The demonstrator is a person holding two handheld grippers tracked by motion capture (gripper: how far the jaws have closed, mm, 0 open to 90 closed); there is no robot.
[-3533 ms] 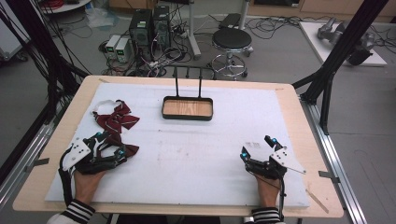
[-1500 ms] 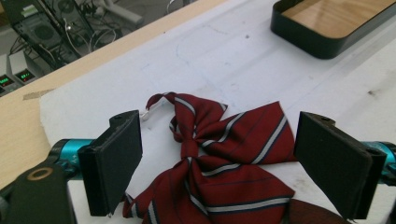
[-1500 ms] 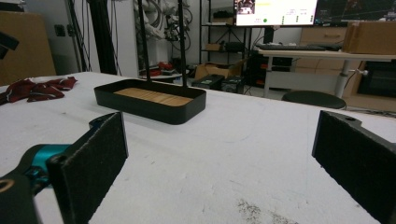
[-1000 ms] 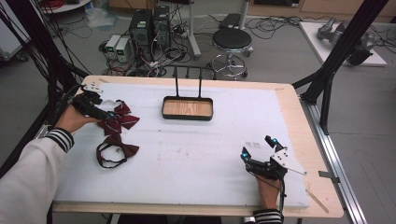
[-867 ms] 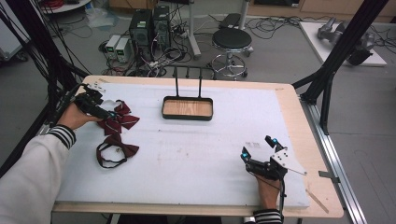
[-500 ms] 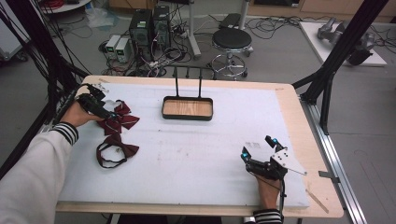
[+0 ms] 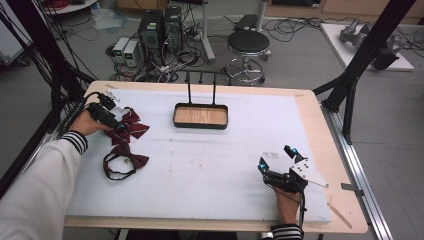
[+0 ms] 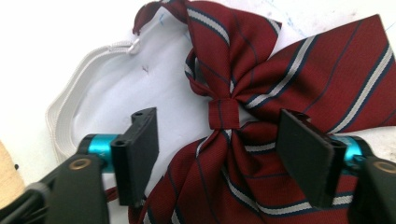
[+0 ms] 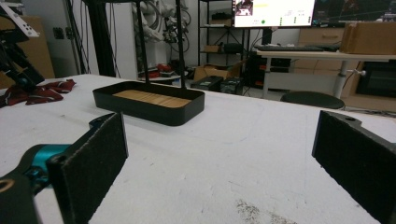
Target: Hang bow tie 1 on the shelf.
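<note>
Left gripper [image 7: 116,120]: it is held at the far left of the white table mat [image 7: 240,150], reaching over the upper bow tie [image 7: 131,125]. In the left gripper view its jaws stand apart, one on each side of the tie's lower half, with nothing clamped between them. Whether the jaws touch the cloth cannot be told.
Upper bow tie: dark red with white and navy stripes, it lies flat on the mat. Its centre knot [image 8: 223,112] sits just beyond the gap between the jaws.
White strap [image 8: 74,88]: an elastic band loops out from the tie across the mat, to the left in the left gripper view.
Lower bow tie [image 7: 131,160]: the same dark red, it lies on the mat just nearer the person than the upper one, with a dark strap loop [image 7: 114,169] curling out on the left.
Right gripper [image 7: 277,161]: it rests low at the near right of the mat, well apart from both ties. Its jaws are wide apart and empty.
Tray [image 7: 201,116]: black, with a wooden floor and two upright rods at its far edge, it stands at the far middle of the mat. In the right gripper view it lies ahead of the jaws.
</note>
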